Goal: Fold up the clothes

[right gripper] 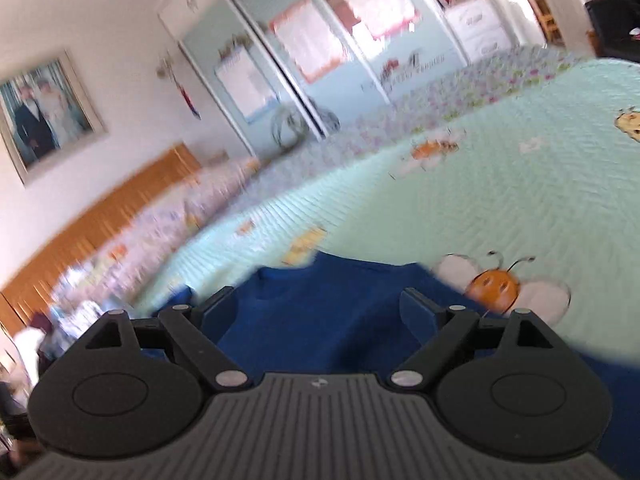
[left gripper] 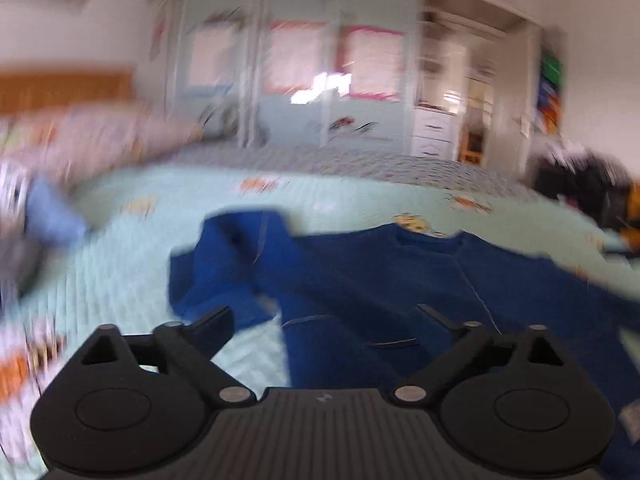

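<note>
Nearest, the left gripper (left gripper: 325, 316) hangs with jaws spread wide and nothing between them; the right gripper (right gripper: 320, 300) likewise gapes wide and holds nothing. Just beyond both lies the blue sweater (left gripper: 380, 272), spread over the pale green quilt (left gripper: 120, 272), collar away, one sleeve bunched and turned over on the left. Its body looks flat and unfolded, so most of the folding seems left. Farther off, blurred, stand the wardrobe doors (left gripper: 296, 64)

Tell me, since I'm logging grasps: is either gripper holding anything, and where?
Nothing is held. The left gripper and right gripper are both open above the blue sweater.
</note>
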Motion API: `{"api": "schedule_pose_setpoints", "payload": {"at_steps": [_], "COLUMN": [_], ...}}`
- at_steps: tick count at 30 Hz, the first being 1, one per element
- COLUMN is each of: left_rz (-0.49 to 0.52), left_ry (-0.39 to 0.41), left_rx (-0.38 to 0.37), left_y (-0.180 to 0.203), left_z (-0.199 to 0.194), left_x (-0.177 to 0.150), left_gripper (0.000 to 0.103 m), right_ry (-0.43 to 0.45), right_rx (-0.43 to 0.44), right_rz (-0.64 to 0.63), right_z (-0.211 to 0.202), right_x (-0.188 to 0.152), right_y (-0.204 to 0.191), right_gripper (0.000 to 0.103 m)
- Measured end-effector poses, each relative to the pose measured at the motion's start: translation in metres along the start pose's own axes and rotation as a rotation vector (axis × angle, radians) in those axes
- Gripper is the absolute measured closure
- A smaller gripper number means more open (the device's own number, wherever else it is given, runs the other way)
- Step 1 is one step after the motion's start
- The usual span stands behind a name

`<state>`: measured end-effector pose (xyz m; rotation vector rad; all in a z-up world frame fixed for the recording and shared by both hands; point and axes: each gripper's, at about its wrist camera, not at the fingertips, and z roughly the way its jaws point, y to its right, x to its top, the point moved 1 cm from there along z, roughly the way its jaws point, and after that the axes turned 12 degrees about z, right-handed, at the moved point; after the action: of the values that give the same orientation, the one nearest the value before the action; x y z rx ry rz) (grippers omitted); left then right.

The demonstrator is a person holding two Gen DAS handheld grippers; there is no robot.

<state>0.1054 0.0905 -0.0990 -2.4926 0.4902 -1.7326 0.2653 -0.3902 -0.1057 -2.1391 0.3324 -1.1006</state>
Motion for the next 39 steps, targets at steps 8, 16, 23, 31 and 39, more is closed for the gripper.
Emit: {"api": "schedule_pose_setpoints", "payload": {"at_steps": [8, 16, 23, 31, 39], "left_rz": [0.166, 0.14, 0.149, 0.162, 0.192], "left_ry": [0.015, -0.069, -0.107, -0.121, -0.134], "left_rx": [-0.051, -0.026, -0.011, 0.006, 0.014], "left_y": [0.059, 0.05, 0.048, 0.049, 0.051], "left_z": [0.021, 0.034, 0.037, 0.036, 0.037], "left_x": [-0.008, -0.029, -0.038, -0.039, -0.039], "left_gripper": [0.001, 0.001, 0.001, 0.001, 0.001], "right_ry": [-0.183, -0.374, -0.474, -0.381, -0.271], "right_rx": [0.056, 0.137, 0.182, 0.047, -0.221], "right_rz": [0.122, 0.075, 0.051, -0.097, -0.249], "right_z": [0.085, 0.121, 0.137, 0.127, 0.127], "right_x": [0.05, 0.055, 0.045, 0.042, 0.063], "right_y": [0.055, 0.061, 0.055, 0.037, 0.032], "right_gripper": [0.015, 0.015, 0.068, 0.095, 0.089]}}
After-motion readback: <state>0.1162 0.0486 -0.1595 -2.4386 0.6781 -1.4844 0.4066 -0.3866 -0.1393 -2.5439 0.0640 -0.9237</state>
